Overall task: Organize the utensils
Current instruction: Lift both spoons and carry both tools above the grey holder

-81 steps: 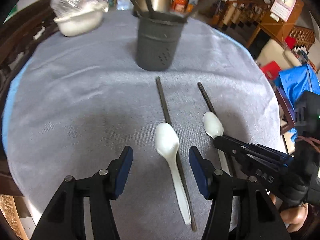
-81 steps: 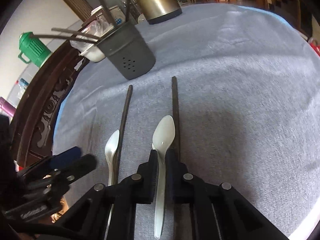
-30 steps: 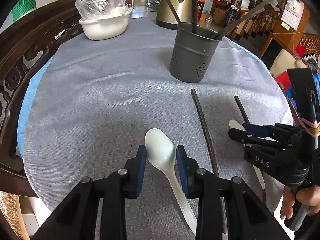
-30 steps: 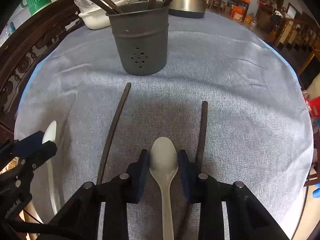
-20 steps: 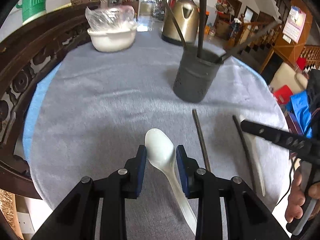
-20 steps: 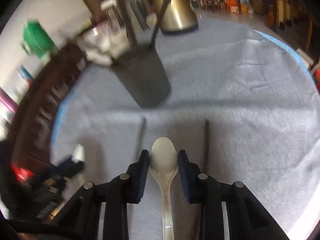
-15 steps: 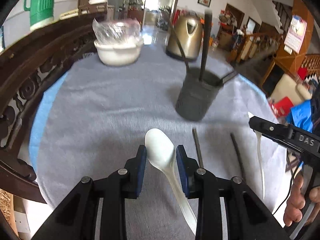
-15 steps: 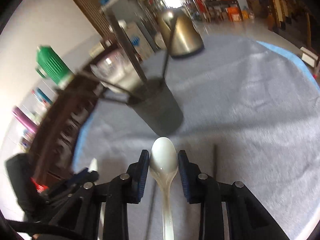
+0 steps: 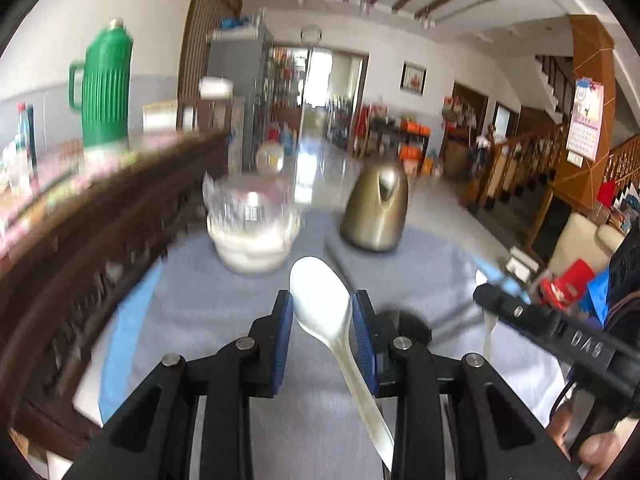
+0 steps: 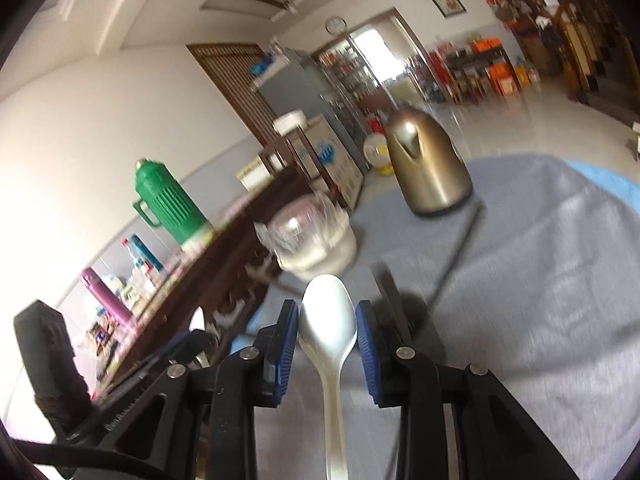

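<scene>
My left gripper point(image 9: 322, 320) is shut on a white plastic spoon point(image 9: 320, 296), whose bowl sticks out ahead of the blue pads while the handle runs back to the lower right. My right gripper point(image 10: 328, 332) is shut on a second white spoon point(image 10: 328, 316), held straight along the fingers. Both are up in the air above the grey tablecloth point(image 10: 540, 260). The dark utensil holder point(image 9: 406, 322) shows only as a blurred patch behind the fingers, and again in the right wrist view point(image 10: 416, 312). In the left wrist view the right gripper point(image 9: 496, 302) comes in from the right.
A brass-coloured kettle point(image 9: 376, 216) and a white bowl covered in plastic point(image 9: 252, 240) stand at the far side of the table. A carved dark wooden rail point(image 9: 80, 264) runs along the left, with a green thermos point(image 9: 106, 88) behind it. A hand point(image 9: 592, 446) holds the right gripper's handle.
Both grippers have lifted their spoons off the table and tipped upward, so the room fills the views. The chopsticks on the cloth have dropped out of sight.
</scene>
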`<state>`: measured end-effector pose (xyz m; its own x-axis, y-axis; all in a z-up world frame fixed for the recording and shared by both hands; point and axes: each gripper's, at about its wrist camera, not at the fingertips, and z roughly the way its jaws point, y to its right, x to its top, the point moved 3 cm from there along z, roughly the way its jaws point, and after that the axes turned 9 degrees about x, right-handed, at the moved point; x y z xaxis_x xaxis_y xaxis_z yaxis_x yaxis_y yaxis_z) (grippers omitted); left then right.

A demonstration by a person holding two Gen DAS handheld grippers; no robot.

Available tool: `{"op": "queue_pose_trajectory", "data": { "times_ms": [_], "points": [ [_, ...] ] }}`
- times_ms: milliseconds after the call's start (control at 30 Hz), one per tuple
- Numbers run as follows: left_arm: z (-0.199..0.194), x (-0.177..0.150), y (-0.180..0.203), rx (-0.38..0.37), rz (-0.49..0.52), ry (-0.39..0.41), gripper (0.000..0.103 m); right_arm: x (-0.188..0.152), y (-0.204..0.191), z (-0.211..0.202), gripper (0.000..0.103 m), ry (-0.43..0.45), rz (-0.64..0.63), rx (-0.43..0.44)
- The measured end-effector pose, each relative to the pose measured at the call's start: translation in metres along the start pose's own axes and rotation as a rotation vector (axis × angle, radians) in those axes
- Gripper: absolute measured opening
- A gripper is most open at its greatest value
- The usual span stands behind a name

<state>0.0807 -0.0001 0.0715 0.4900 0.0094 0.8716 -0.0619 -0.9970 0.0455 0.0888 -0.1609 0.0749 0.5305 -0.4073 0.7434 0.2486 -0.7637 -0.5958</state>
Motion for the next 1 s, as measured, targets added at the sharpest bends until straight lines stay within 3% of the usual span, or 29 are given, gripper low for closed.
{"op": "queue_pose_trajectory", "data": {
  "times_ms": [133, 467, 700, 867, 1000],
  "points": [
    [0.004, 0.032, 0.004, 0.044, 0.021, 0.1, 0.032, 0.026, -0.007, 0.014, 0.032, 0.083, -0.029, -0.001],
    [0.035, 0.092, 0.007, 0.075, 0.004, 0.175, 0.032, 0.063, -0.004, 0.055, 0.032, 0.185, -0.101, -0.128],
    [0.063, 0.092, 0.039, 0.023, 0.084, 0.149, 0.032, 0.07, 0.021, 0.071, 0.032, 0.173, -0.092, -0.17],
    [0.091, 0.081, 0.061, -0.068, 0.159, 0.095, 0.032, 0.065, 0.031, 0.075, 0.032, 0.153, -0.107, -0.181],
    [0.105, 0.079, 0.068, -0.124, 0.142, 0.041, 0.032, 0.064, 0.04, 0.075, 0.032, 0.157, -0.106, -0.195]
  ]
}}
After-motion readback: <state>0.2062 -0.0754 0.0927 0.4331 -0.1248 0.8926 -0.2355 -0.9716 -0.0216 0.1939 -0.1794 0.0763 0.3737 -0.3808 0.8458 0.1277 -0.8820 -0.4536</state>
